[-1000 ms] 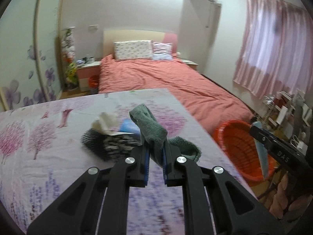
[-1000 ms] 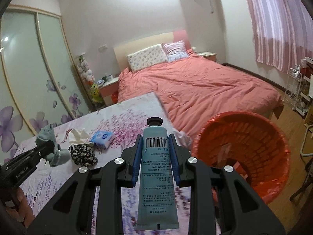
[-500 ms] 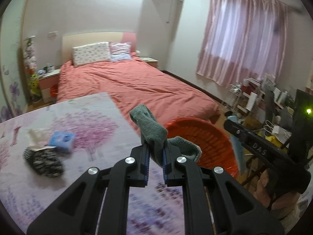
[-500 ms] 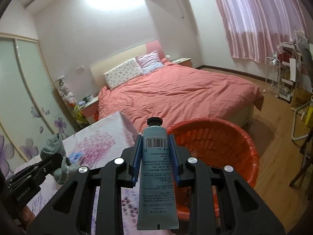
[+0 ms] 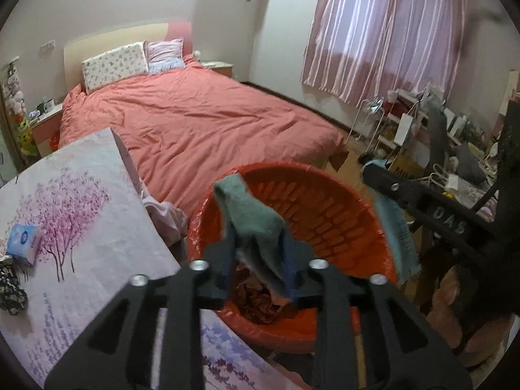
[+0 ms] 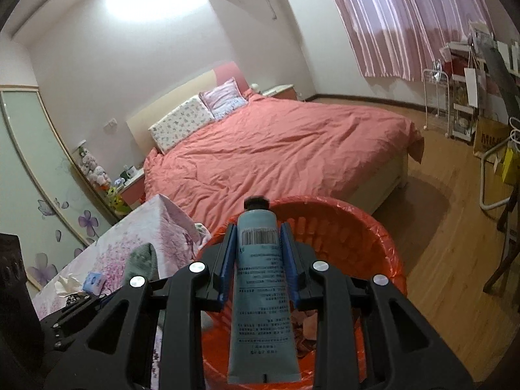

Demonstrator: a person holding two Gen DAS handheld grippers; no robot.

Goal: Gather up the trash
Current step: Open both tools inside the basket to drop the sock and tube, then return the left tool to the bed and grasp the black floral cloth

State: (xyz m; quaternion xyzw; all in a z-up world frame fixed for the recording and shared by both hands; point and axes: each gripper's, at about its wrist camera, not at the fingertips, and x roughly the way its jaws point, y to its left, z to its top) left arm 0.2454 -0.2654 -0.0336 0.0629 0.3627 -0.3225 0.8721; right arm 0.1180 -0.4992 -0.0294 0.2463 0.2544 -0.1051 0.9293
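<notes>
Over the orange bin (image 5: pixel 325 195) — left hand-held gripper (image 5: pixel 260 247) just parting, sock (image 5: pixel 250 214) between; right (image 6: pixel 258 256) clamps barcoded tube (image 6: pixel 260 292).

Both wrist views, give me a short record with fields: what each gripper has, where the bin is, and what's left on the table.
left gripper: jaws just opening, green sock between them, over the bin
right gripper: shut on blue tube, above the bin
bin: orange basket with red liner, beside the table, some trash inside
table: blue tissue pack, patterned dark cloth
</notes>
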